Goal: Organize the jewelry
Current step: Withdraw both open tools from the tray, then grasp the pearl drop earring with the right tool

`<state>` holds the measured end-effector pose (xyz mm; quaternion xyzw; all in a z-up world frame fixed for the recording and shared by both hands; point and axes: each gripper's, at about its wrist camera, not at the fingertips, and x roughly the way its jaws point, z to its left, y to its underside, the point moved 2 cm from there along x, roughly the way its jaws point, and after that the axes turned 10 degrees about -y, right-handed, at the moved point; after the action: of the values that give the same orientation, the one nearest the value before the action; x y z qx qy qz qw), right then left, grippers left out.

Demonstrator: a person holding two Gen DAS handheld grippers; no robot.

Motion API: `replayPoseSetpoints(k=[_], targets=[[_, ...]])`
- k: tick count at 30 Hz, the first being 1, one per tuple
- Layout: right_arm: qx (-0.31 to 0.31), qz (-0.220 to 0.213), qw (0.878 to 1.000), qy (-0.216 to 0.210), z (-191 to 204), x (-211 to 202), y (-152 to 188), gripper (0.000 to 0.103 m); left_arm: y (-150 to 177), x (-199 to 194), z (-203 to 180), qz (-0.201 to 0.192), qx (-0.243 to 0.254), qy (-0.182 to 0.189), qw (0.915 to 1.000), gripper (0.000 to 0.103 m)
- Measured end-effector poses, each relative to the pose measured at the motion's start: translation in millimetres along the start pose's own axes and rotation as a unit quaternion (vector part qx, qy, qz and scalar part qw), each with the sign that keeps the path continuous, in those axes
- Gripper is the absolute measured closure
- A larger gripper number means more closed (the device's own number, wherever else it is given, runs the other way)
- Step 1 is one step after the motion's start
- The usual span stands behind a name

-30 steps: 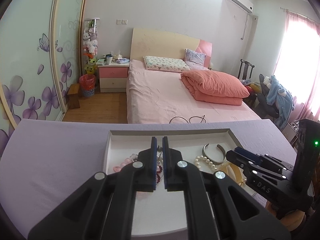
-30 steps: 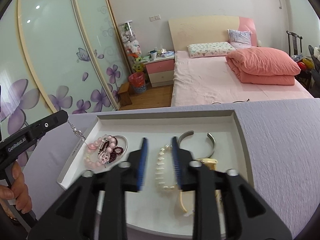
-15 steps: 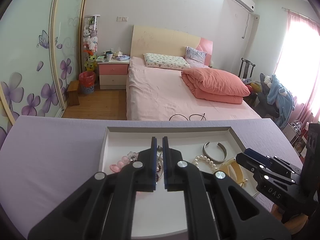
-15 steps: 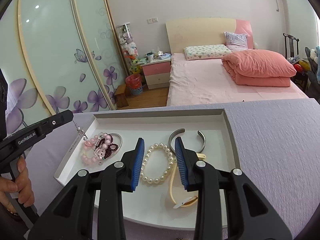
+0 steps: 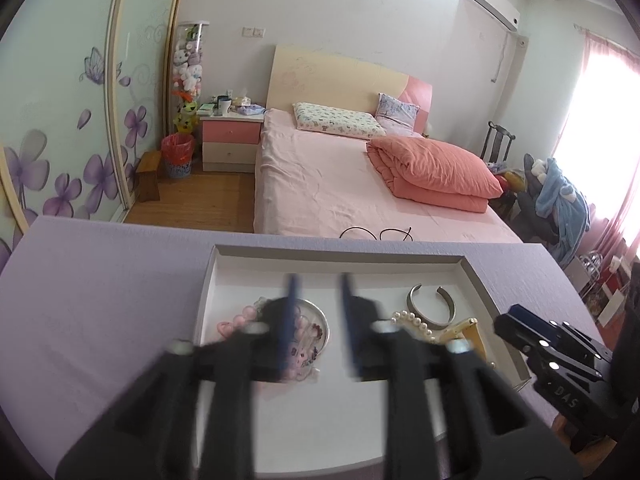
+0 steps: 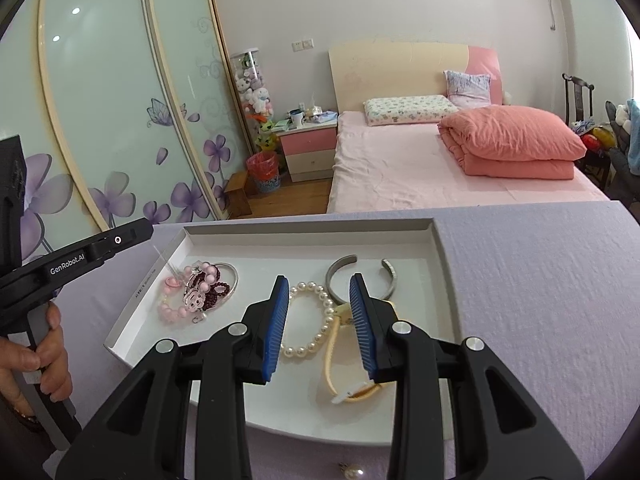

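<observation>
tabletop [image 6: 540, 300] is carrying white tray [image 6: 312, 230] | left hand-held gripper [image 5: 318, 292] is opening above pink bead pile [image 6: 196, 292], nothing between jaws | right hand-held gripper [image 6: 319, 322] is hovering narrowly parted, gripping nothing, over pearl bracelet [image 6: 320, 320]

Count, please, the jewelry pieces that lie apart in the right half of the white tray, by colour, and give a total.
White: 1, the pearl bracelet
Silver: 1, the open cuff bangle
Cream: 1, the watch strap
Total: 3

The tangled pink and dark red pile at the left of the tray is left out.
</observation>
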<state>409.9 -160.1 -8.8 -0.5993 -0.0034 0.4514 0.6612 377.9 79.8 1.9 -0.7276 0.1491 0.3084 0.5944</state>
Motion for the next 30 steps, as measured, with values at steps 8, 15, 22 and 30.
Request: replayPoseSetpoints(k=[8, 15, 22, 30], targets=[[0.001, -0.02, 1.0, 0.016, -8, -38, 9, 0.057, 14, -32, 15, -0.019, 0.006, -0.017, 0.9997, 0.04], [0.004, -0.016, 1.0, 0.023, -9, -63, 35, 0.051, 52, -85, 33, -0.045, 0.009, -0.036, 0.9983, 0.016], [0.006, 0.027, 0.999, 0.022, -3, -57, 70, 0.046, 100, -119, 46, -0.054, 0.006, -0.037, 0.9979, 0.009], [0.0, 0.053, 0.998, 0.033, 8, -49, 93, 0.045, 128, -118, 48, -0.057, 0.0, -0.035, 0.9978, 0.007]])
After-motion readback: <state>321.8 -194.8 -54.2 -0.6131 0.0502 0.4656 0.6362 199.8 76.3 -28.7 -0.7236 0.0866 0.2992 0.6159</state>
